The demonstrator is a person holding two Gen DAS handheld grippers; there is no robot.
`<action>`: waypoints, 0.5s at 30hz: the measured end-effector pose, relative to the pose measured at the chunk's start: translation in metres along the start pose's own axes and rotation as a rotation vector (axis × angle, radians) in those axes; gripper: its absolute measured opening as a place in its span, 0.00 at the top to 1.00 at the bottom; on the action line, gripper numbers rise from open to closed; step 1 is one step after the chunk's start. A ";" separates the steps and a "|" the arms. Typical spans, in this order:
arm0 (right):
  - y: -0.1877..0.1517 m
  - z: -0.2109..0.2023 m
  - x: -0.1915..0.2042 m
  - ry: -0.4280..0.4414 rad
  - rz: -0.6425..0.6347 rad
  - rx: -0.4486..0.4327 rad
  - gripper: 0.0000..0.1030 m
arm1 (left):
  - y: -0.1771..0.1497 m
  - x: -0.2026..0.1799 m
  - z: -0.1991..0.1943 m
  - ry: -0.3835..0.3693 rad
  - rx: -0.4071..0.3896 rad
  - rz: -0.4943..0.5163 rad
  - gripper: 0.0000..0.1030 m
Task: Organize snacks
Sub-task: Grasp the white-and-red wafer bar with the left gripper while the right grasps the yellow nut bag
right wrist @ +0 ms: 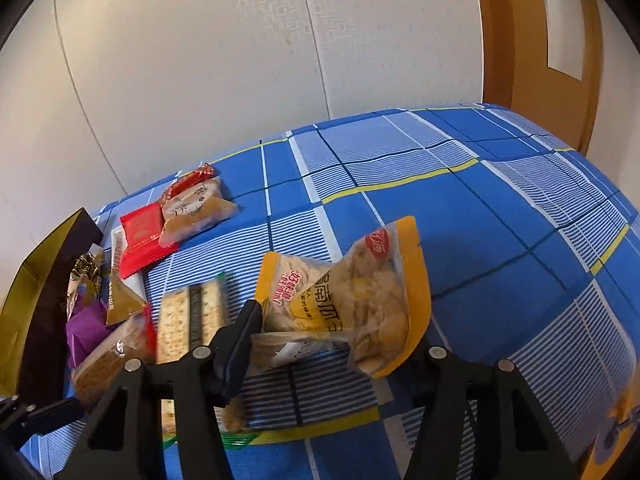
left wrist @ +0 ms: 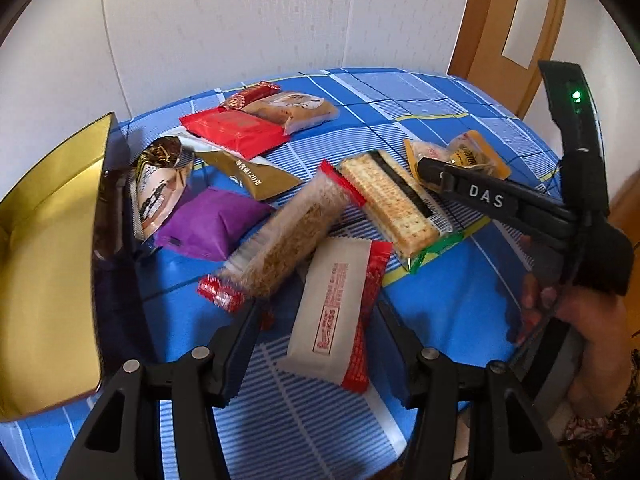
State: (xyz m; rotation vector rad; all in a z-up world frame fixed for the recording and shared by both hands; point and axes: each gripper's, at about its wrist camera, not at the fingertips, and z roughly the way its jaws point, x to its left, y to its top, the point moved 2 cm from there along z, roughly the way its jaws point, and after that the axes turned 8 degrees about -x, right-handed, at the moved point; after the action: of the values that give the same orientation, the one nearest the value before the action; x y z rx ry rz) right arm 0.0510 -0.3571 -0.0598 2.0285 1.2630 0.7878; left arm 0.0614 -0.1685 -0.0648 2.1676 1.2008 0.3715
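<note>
Now, right fingers (right wrist: 256, 316) pinching yellow snack bag (right wrist: 360, 296), left fingers (left wrist: 240, 332) spread over white-and-red wafer packet (left wrist: 336, 304).

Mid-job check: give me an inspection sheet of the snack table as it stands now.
Surface: table under blue checked cloth.
Job's things: gold-lined box open at left; white-and-red bar, crumbly bar, cracker pack, purple packet, red packet loose on the cloth.
Clutter: nothing seen.
Grippers: left gripper open above the white-and-red bar; right gripper pinching the yellow seed bag, which looks lifted.
Cables: nothing seen.
Surroundings: pale wall, wooden door, a hand on the right gripper.
</note>
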 end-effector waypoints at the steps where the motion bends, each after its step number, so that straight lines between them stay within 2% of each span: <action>1: 0.000 0.000 0.000 0.000 0.000 0.000 0.42 | -0.001 -0.001 0.003 -0.003 0.004 0.009 0.44; 3: 0.000 0.000 0.000 0.000 0.000 0.000 0.42 | -0.002 -0.002 0.007 -0.014 0.011 0.022 0.44; 5: 0.000 0.000 0.000 -0.001 -0.002 0.000 0.42 | -0.004 -0.008 0.007 -0.002 -0.010 0.075 0.44; 7: 0.000 0.000 0.000 -0.003 -0.003 0.000 0.42 | -0.007 -0.012 0.005 -0.017 -0.028 0.115 0.53; 8: -0.001 0.000 0.000 -0.004 -0.003 -0.001 0.42 | -0.008 -0.012 0.004 -0.032 -0.037 0.118 0.62; 15: 0.000 0.000 -0.001 -0.004 0.010 -0.007 0.42 | -0.017 -0.006 -0.009 -0.023 -0.055 0.098 0.67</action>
State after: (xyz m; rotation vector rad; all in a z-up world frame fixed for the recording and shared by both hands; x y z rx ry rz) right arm 0.0503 -0.3579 -0.0602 2.0314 1.2465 0.7912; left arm 0.0426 -0.1637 -0.0684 2.1828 1.0620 0.4147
